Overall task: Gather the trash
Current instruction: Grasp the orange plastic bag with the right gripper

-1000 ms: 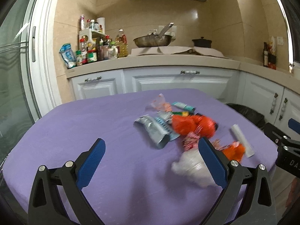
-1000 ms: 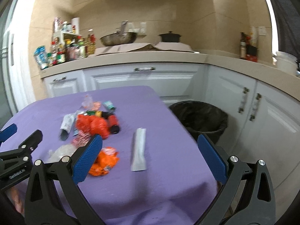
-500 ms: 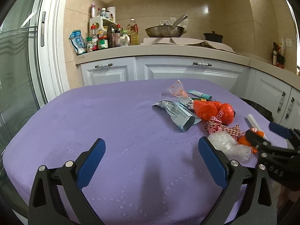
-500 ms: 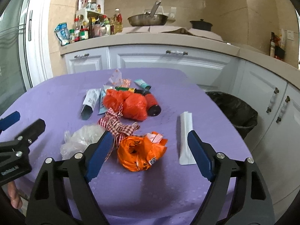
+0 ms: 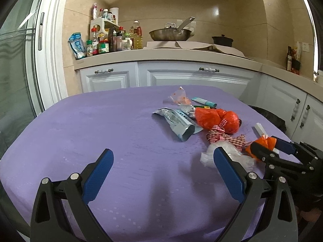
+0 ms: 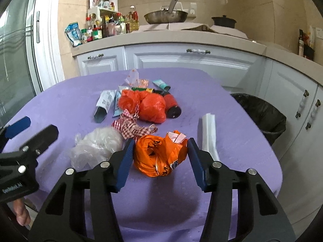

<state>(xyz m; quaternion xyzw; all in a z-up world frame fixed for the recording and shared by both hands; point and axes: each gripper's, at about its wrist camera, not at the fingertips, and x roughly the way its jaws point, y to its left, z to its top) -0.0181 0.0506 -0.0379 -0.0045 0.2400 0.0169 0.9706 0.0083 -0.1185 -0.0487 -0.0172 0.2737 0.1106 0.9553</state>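
Observation:
A crumpled orange plastic bag (image 6: 159,157) lies near the front of the purple table (image 6: 60,92). My right gripper (image 6: 160,141) straddles it and its jaws are closing; the blue pads stand right at the bag's sides and the bag is not squeezed. In the left wrist view the same bag (image 5: 266,142) sits between the right gripper's (image 5: 264,143) fingers. My left gripper (image 5: 162,152) hovers open over bare cloth, with a clear plastic bag (image 5: 228,155) just beyond its right finger. A checked ribbon (image 6: 133,127) and a red-orange bag (image 6: 145,104) lie further back.
A white packet (image 6: 208,135) lies right of the orange bag. A silver pouch (image 6: 104,104), a red-capped bottle (image 6: 171,104) and small wrappers sit mid-table. A black-lined bin (image 6: 262,111) stands on the floor to the right, by the white cabinets (image 6: 191,64).
My right gripper swung left and down toward the orange bag, and its jaws narrowed from wide open to just beside the bag. The left gripper stayed open and nearly still.

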